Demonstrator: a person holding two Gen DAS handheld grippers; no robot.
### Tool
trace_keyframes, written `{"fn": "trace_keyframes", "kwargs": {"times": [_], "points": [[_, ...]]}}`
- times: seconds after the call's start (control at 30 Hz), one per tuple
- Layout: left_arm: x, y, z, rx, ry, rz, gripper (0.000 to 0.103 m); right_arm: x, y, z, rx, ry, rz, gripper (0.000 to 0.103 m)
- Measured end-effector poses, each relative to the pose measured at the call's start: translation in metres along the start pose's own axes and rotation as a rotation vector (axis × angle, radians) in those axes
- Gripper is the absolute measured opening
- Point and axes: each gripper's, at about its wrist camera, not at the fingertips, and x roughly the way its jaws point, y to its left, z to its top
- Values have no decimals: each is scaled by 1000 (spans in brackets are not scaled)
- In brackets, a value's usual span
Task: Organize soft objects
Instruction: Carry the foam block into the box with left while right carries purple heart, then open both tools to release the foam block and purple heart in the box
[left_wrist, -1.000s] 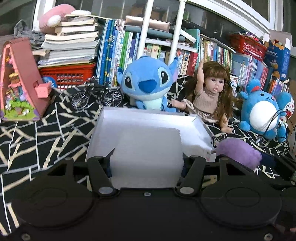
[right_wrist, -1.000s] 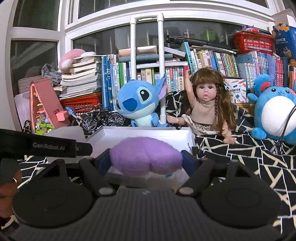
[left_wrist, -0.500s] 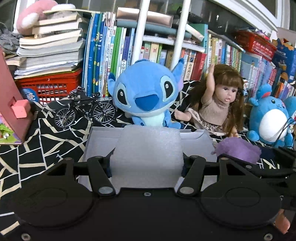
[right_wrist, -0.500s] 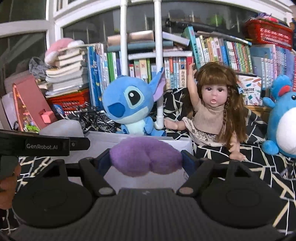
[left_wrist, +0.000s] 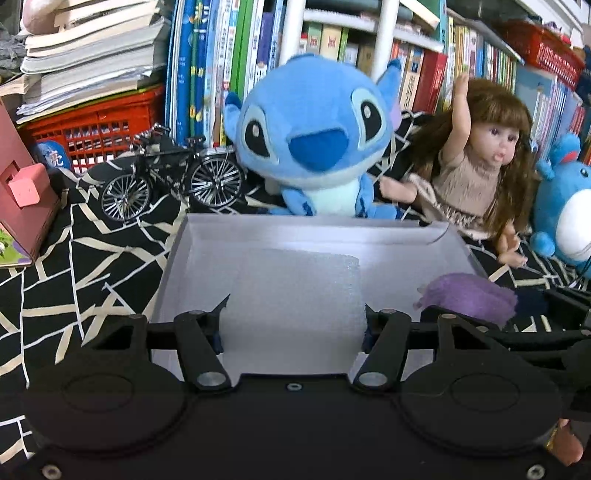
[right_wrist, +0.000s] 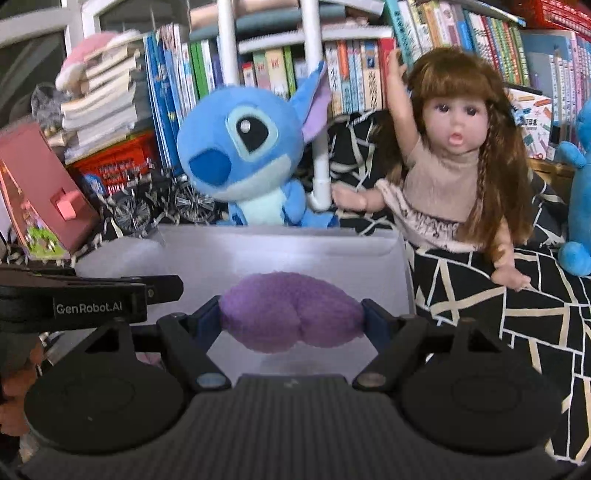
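My left gripper (left_wrist: 293, 317) is shut on a white foam block (left_wrist: 295, 295), held over the inside of a shallow white box (left_wrist: 177, 258). My right gripper (right_wrist: 290, 314) is shut on a fuzzy purple soft toy (right_wrist: 288, 314), which hangs above the same white box (right_wrist: 280, 247) near its right side. In the left wrist view that purple toy (left_wrist: 469, 295) shows at the box's right edge. The left gripper's black body (right_wrist: 92, 299) crosses the left of the right wrist view.
Behind the box sit a blue plush creature (left_wrist: 310, 136) and a long-haired doll (left_wrist: 476, 162). A model bicycle (left_wrist: 166, 177), a pink toy house (left_wrist: 22, 192), a round blue plush (left_wrist: 565, 214), a red basket (left_wrist: 96, 125) and shelved books line the back on black patterned cloth (left_wrist: 92, 251).
Both grippers have moved forward toward the toys at the back, carrying the foam block and the purple toy. The plush and doll look larger, and the box lies more directly under both loads.
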Motion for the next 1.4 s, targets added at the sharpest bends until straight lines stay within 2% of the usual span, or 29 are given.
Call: {"fn": "trace_keyframes", "kwargs": {"times": [0.4, 1.1, 1.17, 1.23, 1.4], "points": [[11, 3, -8, 10, 33, 20, 58, 17, 4, -13, -41, 68, -17, 80], [28, 6, -19, -2, 79, 35, 58, 25, 4, -18, -58, 89, -12, 84], [28, 6, -19, -4, 74, 29, 59, 25, 5, -18, -58, 88, -13, 86], [27, 6, -19, -14, 76, 19, 65, 25, 4, -19, -56, 88, -16, 87], [20, 6, -15, -21, 53, 41, 72, 24, 4, -18, -52, 88, -18, 94]]}}
